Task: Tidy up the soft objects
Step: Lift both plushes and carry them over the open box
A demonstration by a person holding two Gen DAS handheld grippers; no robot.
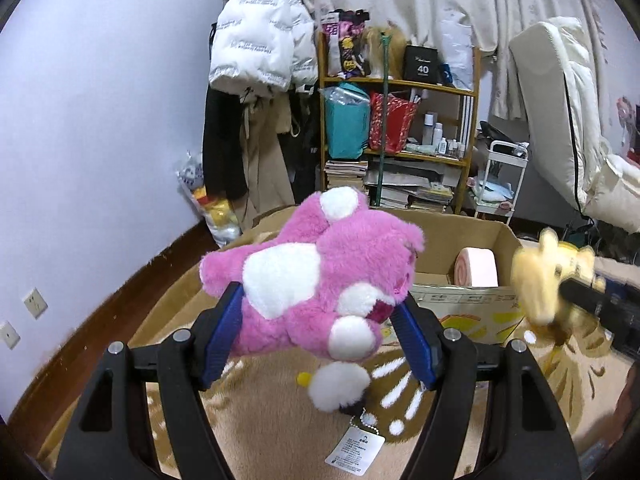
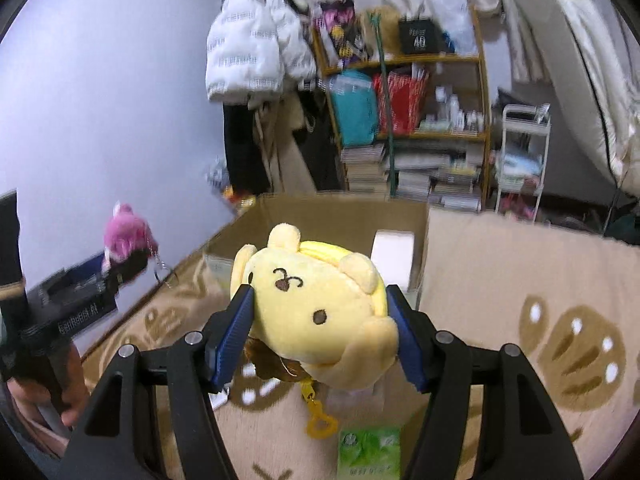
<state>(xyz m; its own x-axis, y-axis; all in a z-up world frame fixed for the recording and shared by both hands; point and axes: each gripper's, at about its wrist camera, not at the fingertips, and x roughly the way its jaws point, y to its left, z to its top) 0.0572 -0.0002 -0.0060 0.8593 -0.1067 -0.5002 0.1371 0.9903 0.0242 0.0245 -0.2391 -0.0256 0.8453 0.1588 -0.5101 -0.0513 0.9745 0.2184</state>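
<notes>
My left gripper (image 1: 320, 300) is shut on a pink and white plush toy (image 1: 312, 272), held in the air before an open cardboard box (image 1: 472, 300); its white pompom and paper tag (image 1: 354, 450) hang below. My right gripper (image 2: 318, 300) is shut on a yellow plush dog (image 2: 320, 308) with a yellow clip (image 2: 318, 426) dangling, also in front of the box (image 2: 320, 212). The yellow plush (image 1: 548, 280) shows blurred at the right of the left wrist view. The pink plush (image 2: 126, 236) shows at the left of the right wrist view.
A pink and white roll (image 1: 476, 268) lies inside the box. A beige patterned rug (image 2: 520, 300) covers the floor. A green packet (image 2: 370, 454) lies on the rug. A cluttered wooden shelf (image 1: 400, 120), hanging coats (image 1: 256, 40) and a white trolley (image 1: 504, 176) stand behind.
</notes>
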